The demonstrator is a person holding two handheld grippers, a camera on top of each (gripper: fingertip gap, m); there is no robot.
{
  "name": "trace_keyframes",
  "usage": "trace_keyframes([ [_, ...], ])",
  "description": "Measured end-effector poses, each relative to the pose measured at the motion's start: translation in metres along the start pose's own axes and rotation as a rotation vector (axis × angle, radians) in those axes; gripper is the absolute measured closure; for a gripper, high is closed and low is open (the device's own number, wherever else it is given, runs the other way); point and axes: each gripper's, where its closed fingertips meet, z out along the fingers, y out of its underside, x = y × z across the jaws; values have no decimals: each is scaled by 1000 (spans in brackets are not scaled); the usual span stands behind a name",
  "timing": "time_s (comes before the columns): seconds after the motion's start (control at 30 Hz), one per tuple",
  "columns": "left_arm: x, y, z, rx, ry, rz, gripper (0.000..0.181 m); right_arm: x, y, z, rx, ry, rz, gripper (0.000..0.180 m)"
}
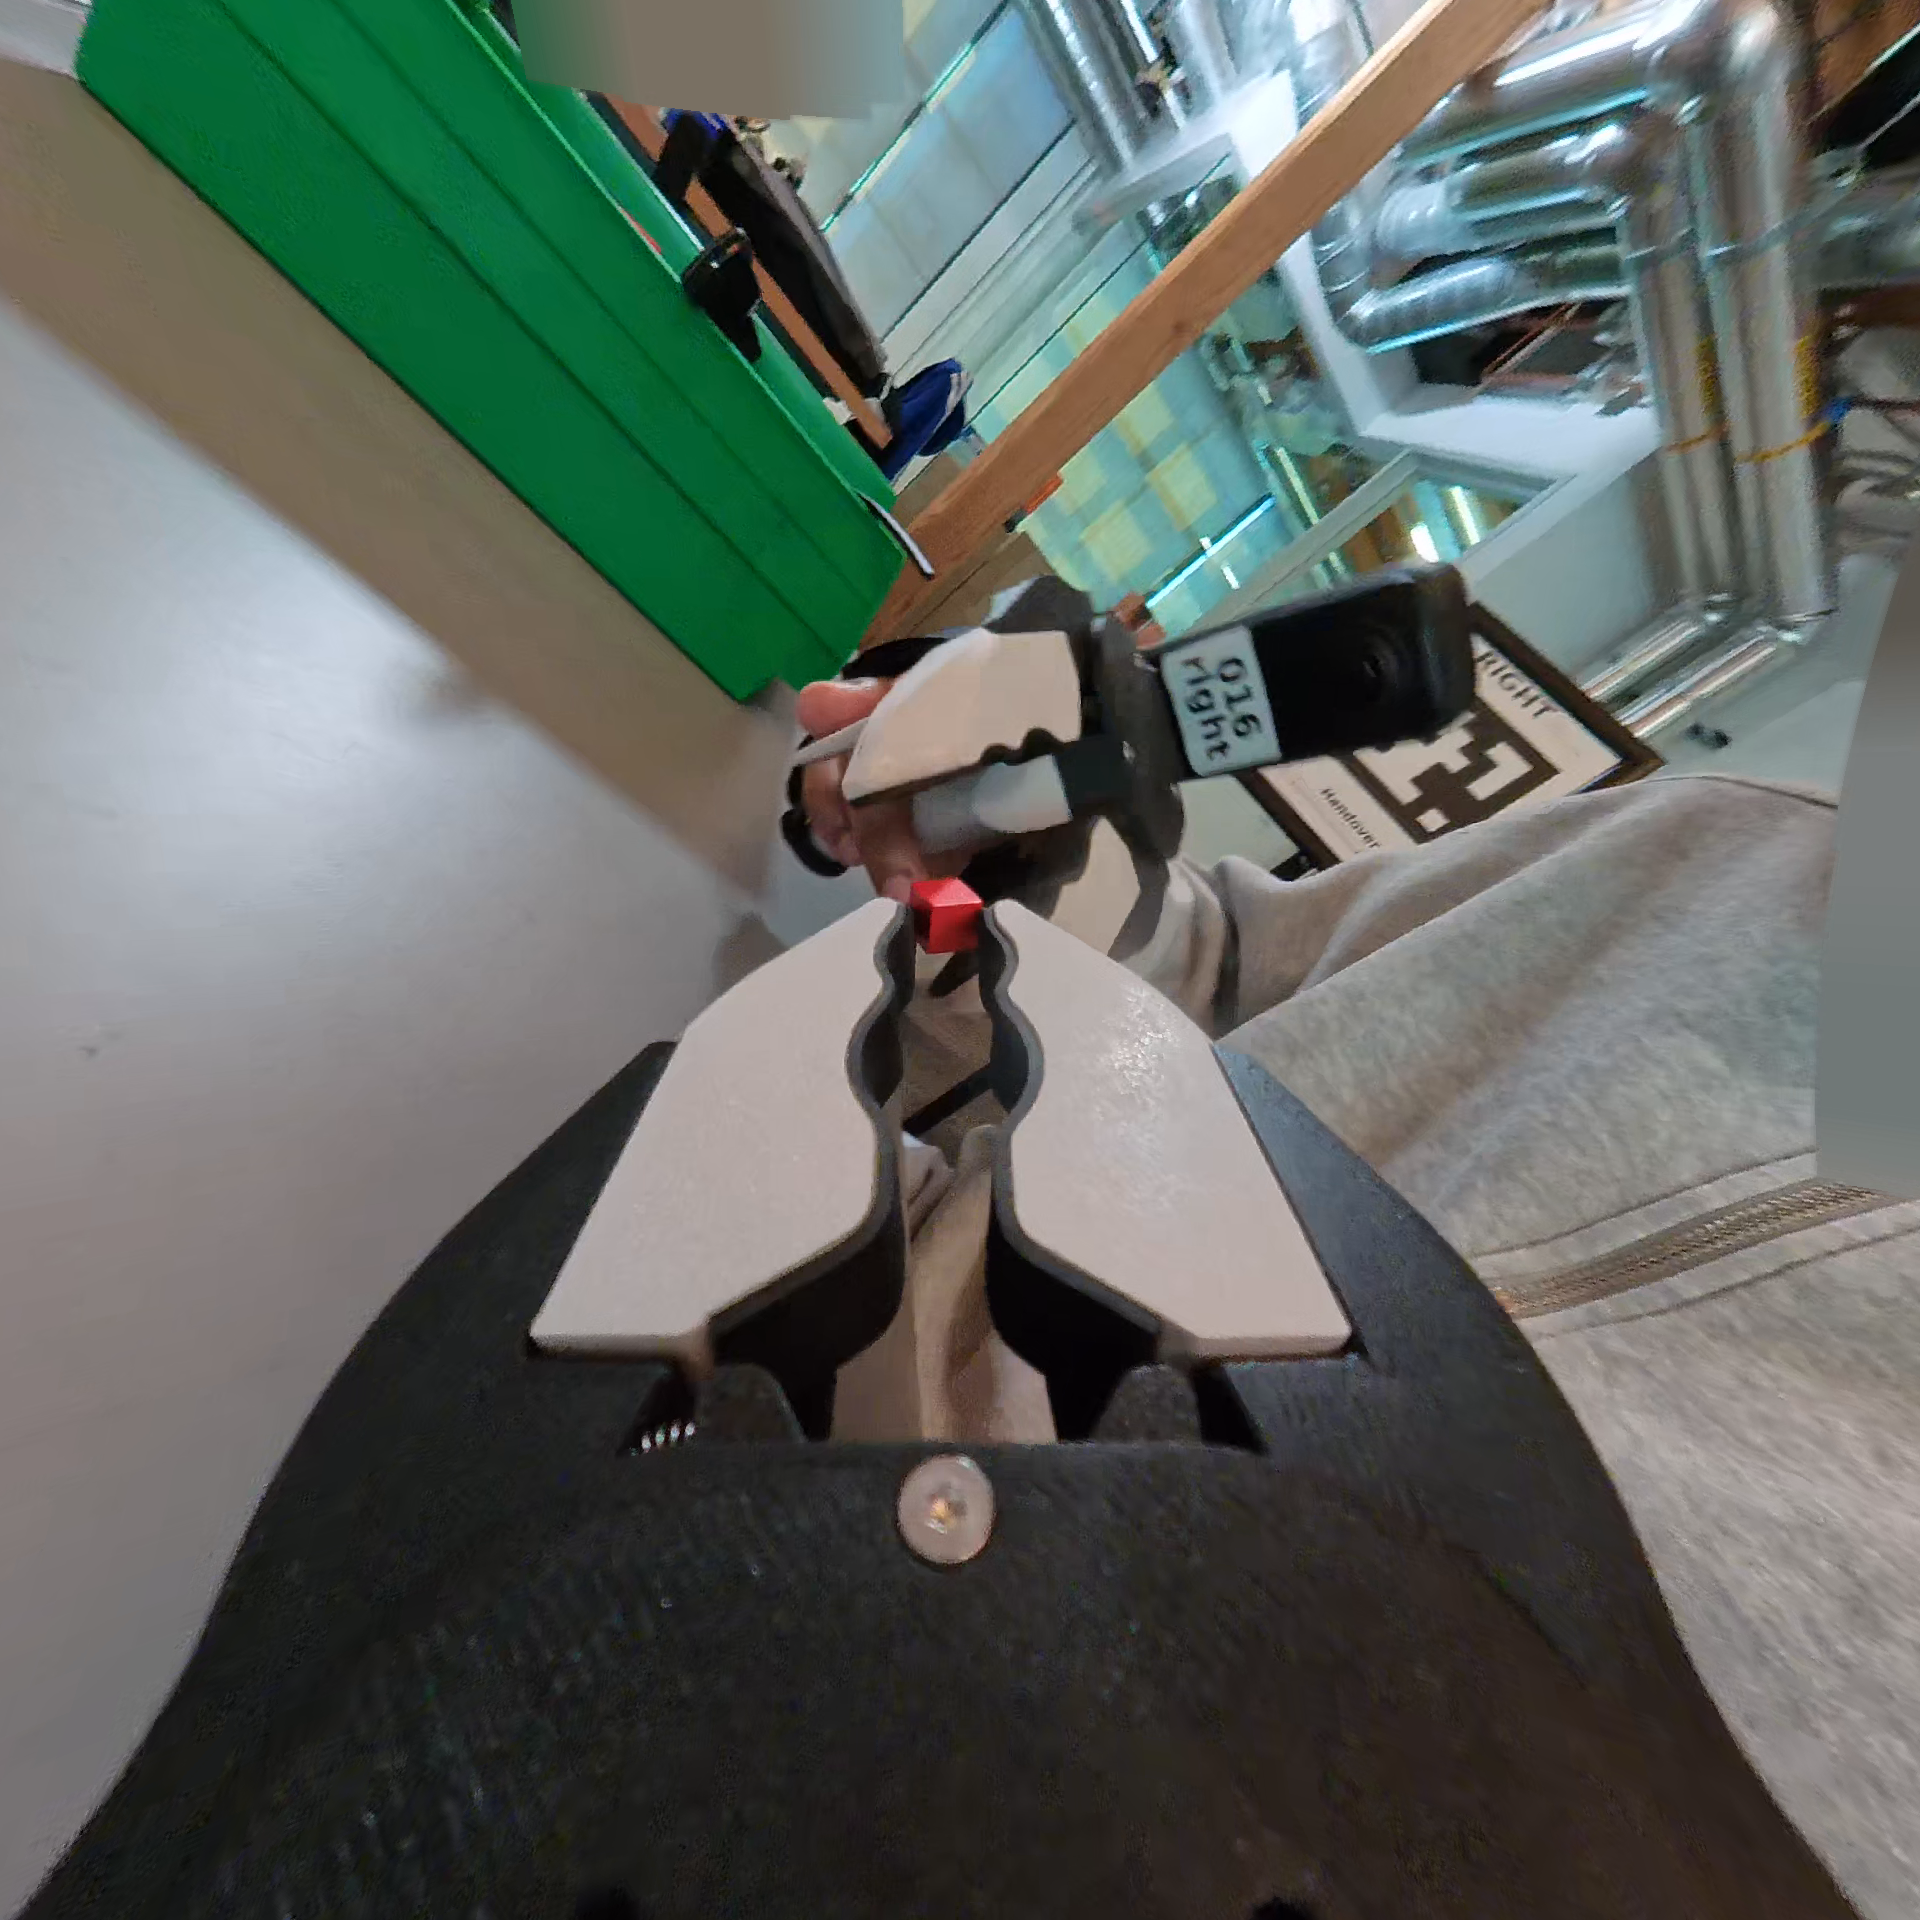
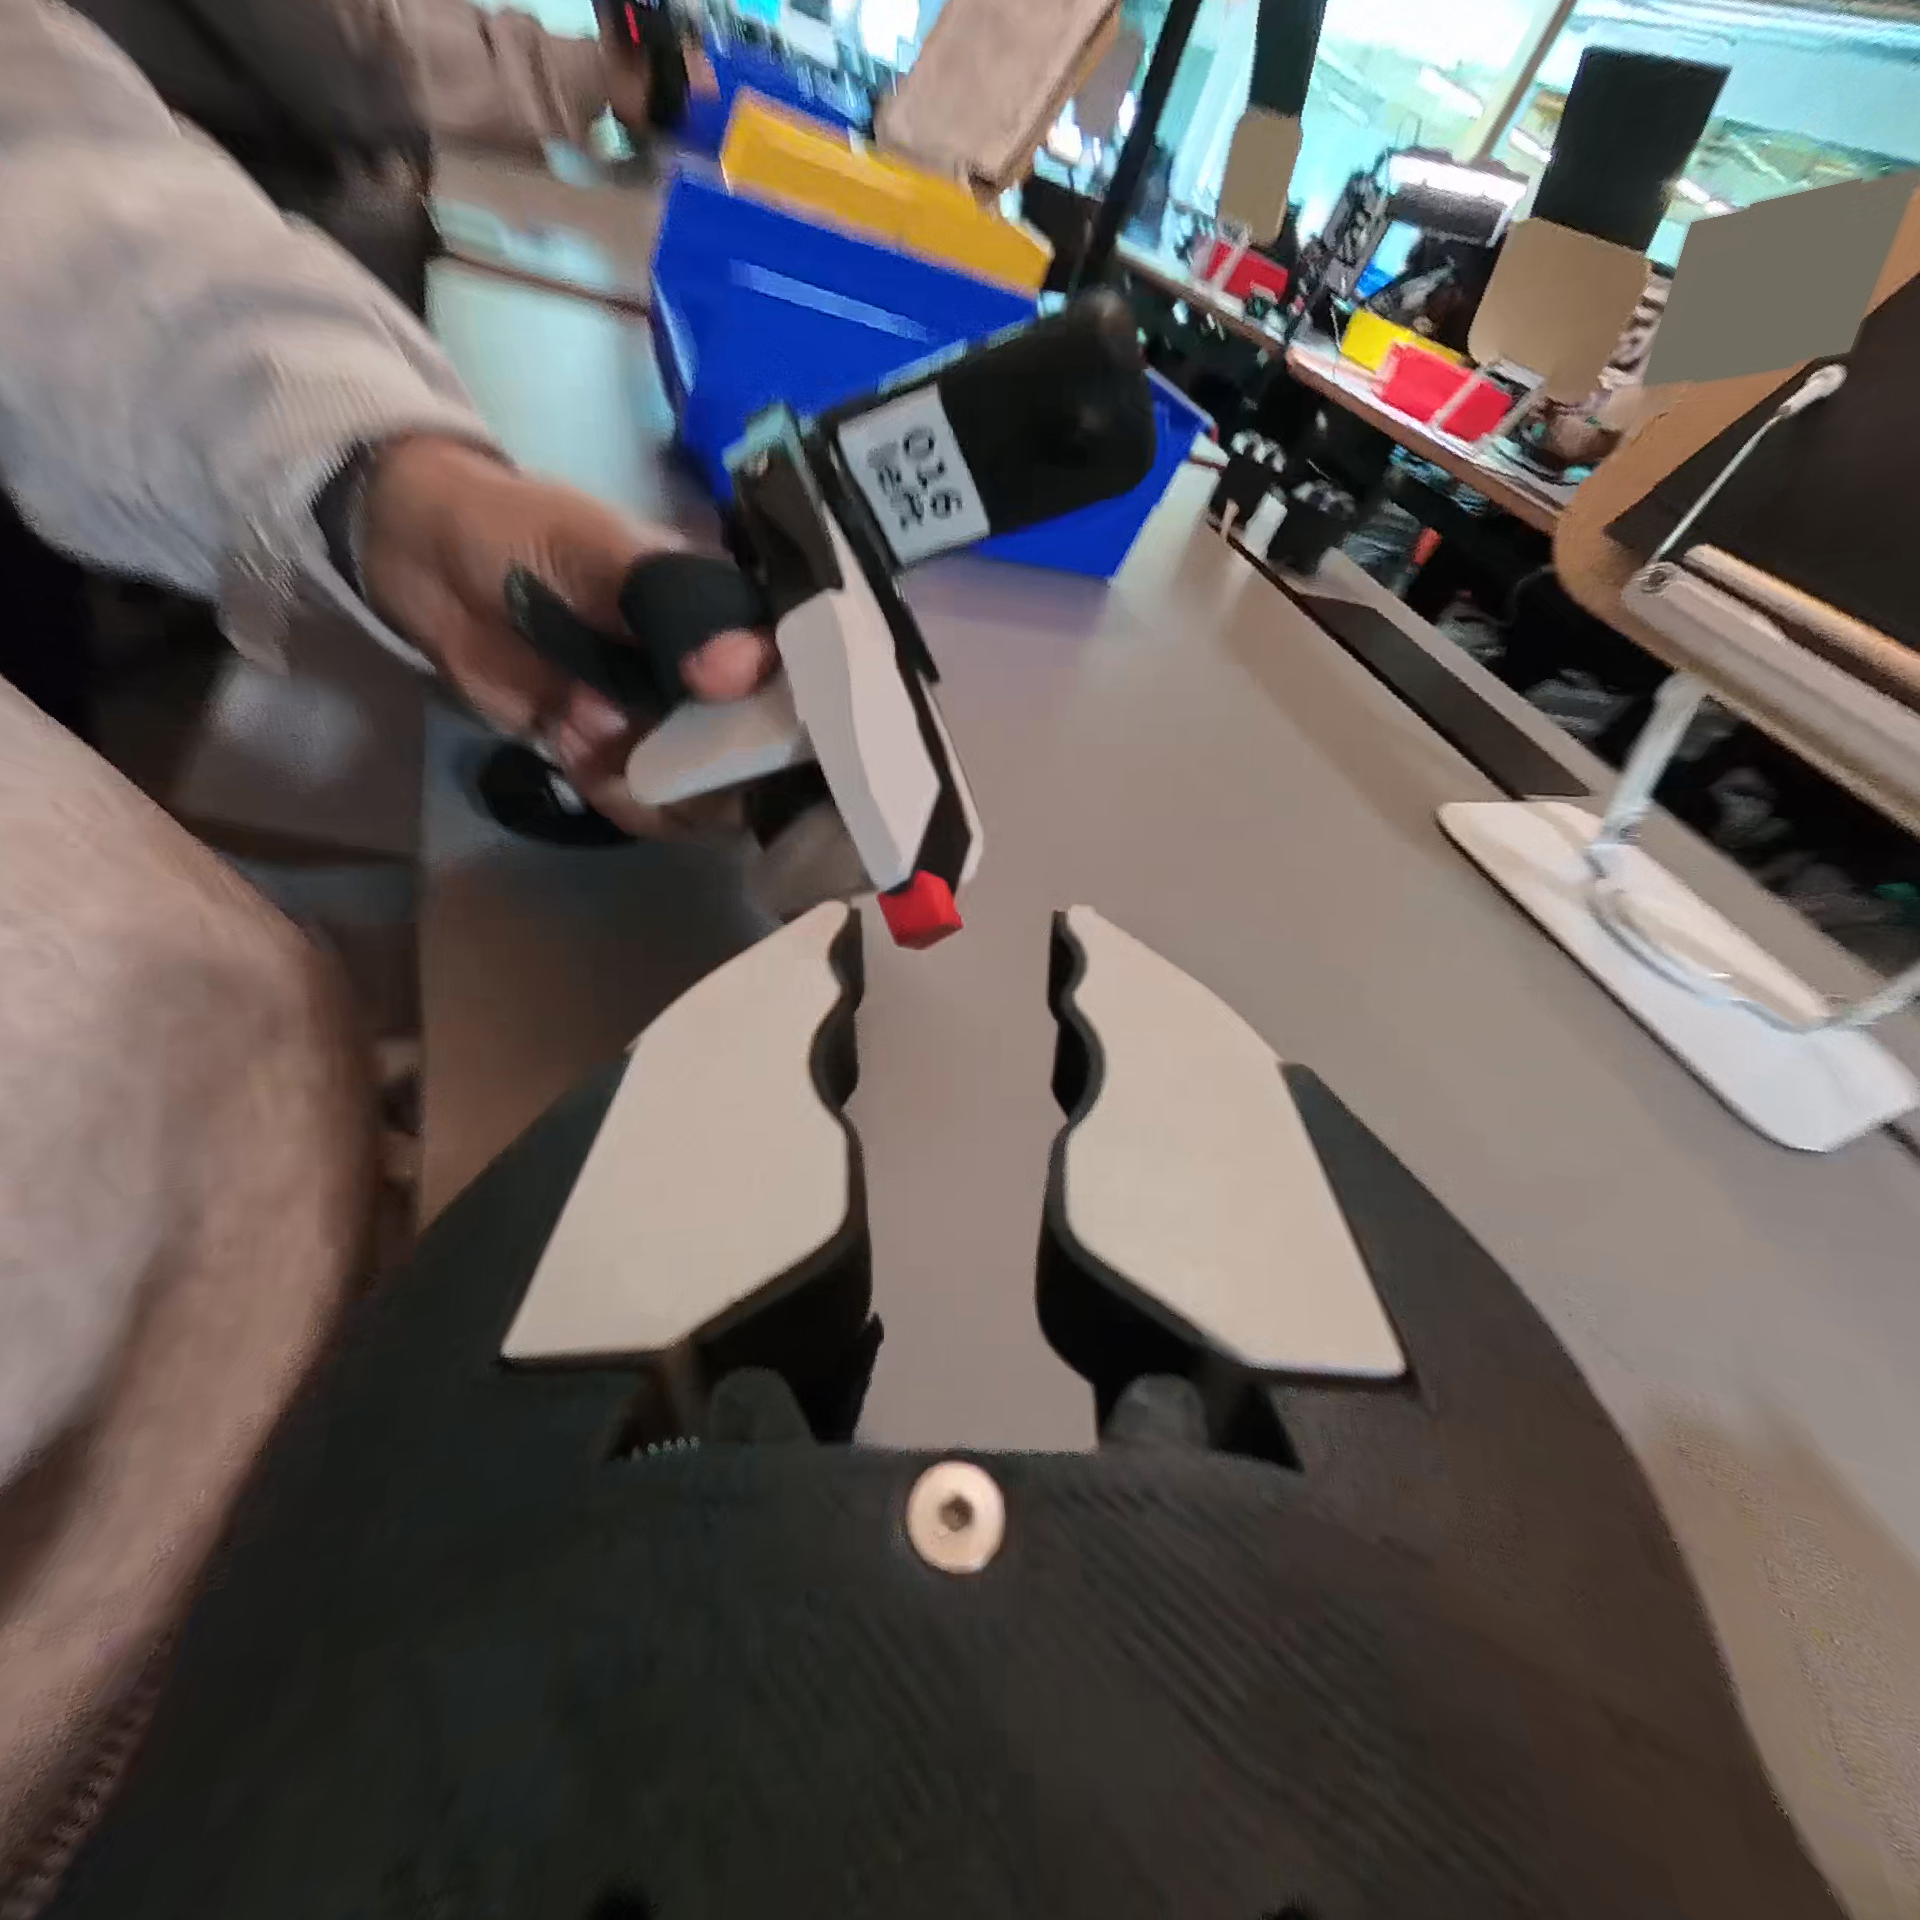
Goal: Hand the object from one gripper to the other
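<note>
A small red cube (image 1: 945, 920) is pinched between the tips of my left gripper (image 1: 941, 912), which is shut on it and holds it in the air. In the right wrist view the left gripper (image 2: 920, 883) points down from the upper left, with the cube (image 2: 920, 912) at its tip. My right gripper (image 2: 956, 920) is open and empty. The cube hangs just ahead of its tips, nearer the left finger (image 2: 727, 1122), without touching either. From the left wrist view the right gripper (image 1: 883, 810) sits just beyond the cube, side-on, held by a hand.
A grey table (image 2: 1299, 831) lies below both grippers. A blue bin (image 2: 831, 312) and a yellow bin (image 2: 883, 197) stand at its far end. A white stand base (image 2: 1662, 987) is on the right. A green cabinet (image 1: 468, 312) and a framed marker board (image 1: 1455, 758) lie behind.
</note>
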Motion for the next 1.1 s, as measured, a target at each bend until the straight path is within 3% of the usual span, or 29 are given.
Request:
trace_keyframes([
  [0.03,3,-1,0,6,20,-5,171,0,-5,-3,48,-30,66,148],
  [0.3,17,-6,0,44,103,16,171,1,-23,-15,246,-292,592,160],
  [0.43,22,-7,0,52,123,37,171,8,-27,-20,320,-339,747,160],
  [1.1,23,-6,2,62,100,71,166,-2,-26,-17,272,-351,692,169],
])
